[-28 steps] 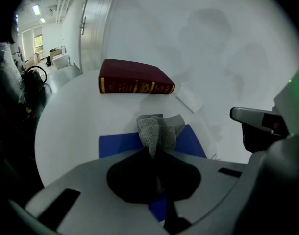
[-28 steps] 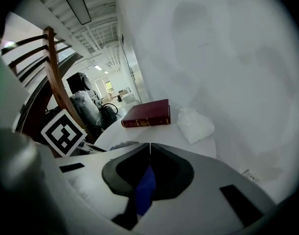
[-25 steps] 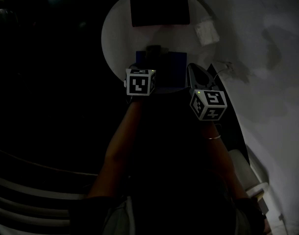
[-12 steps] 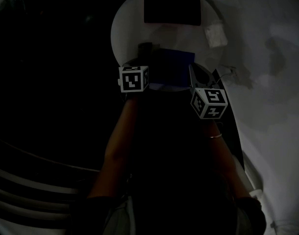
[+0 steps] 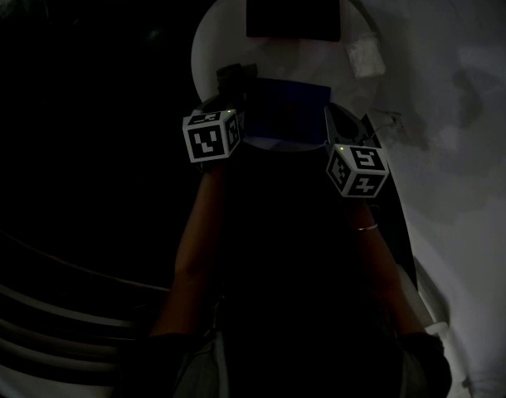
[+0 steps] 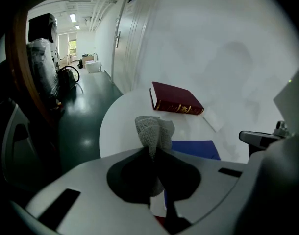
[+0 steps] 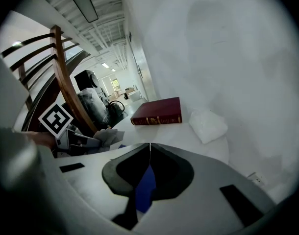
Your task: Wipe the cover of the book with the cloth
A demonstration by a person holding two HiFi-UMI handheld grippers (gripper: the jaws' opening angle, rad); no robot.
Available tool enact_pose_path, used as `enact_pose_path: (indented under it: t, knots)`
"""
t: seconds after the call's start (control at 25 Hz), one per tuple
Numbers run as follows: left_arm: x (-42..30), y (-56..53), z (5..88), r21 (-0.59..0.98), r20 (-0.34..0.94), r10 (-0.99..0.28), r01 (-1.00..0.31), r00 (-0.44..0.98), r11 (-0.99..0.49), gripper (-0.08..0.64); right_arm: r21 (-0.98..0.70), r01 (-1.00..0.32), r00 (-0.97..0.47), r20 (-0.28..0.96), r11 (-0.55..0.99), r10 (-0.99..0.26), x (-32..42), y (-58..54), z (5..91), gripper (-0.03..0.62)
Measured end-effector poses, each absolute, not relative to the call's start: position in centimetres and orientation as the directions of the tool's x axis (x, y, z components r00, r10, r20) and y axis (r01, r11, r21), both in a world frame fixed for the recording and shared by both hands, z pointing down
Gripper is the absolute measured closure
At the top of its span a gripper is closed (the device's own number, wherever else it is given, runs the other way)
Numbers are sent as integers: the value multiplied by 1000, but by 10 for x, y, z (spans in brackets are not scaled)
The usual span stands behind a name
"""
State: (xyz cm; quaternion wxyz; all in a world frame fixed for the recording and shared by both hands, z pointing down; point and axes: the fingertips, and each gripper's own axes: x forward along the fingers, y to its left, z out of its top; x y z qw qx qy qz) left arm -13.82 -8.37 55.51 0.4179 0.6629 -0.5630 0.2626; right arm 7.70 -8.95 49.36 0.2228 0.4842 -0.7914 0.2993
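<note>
left gripper [image 6: 153, 151]: jaws clamped on a bunched grey cloth [image 6: 153, 131], which sticks up past the tips
cloth: held above the round white table [image 6: 117, 126], just beyond the left gripper's tips and off the near left corner of the thin blue book [image 6: 196, 148]
right gripper [image 7: 150, 148]: jaws closed together, nothing seen between the tips; blue cover shows through the gap under them
blue book: flat on the table, between the two grippers, ahead and right of the left one, directly under the right one's jaws
maroon book [image 6: 176, 98]: hardback with gilt marks on the spine, lying flat ahead of both grippers, beyond the blue book, apart from the cloth
white pad [image 7: 208, 124]: on the table ahead and to the right of the right gripper, near the maroon book's right end
head view: very dark; both marker cubes sit at the table's near edge
</note>
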Motion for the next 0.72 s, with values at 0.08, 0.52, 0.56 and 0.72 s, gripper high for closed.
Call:
enact_pose_path:
  t: [0.08, 0.52, 0.56, 0.72]
  knots:
    - [-130, -86, 547, 263, 805, -538, -963, 251, -55, 526, -255, -911, -411, 642, 325, -648, 85, -86, 493, 563]
    - [-24, -96, 535, 369, 761, -452, -884, 465, -288, 526, -243, -957, -283, 639, 161, -715, 145, -73, 488, 563]
    - [-10, -95, 537, 382, 757, -433, -869, 489, -314, 526, -243, -959, -272, 639, 146, -720, 150, -71, 488, 563]
    - [45, -89, 541, 402, 752, -355, -813, 556, -421, 526, -248, -965, -233, 639, 90, -733, 171, -63, 490, 563]
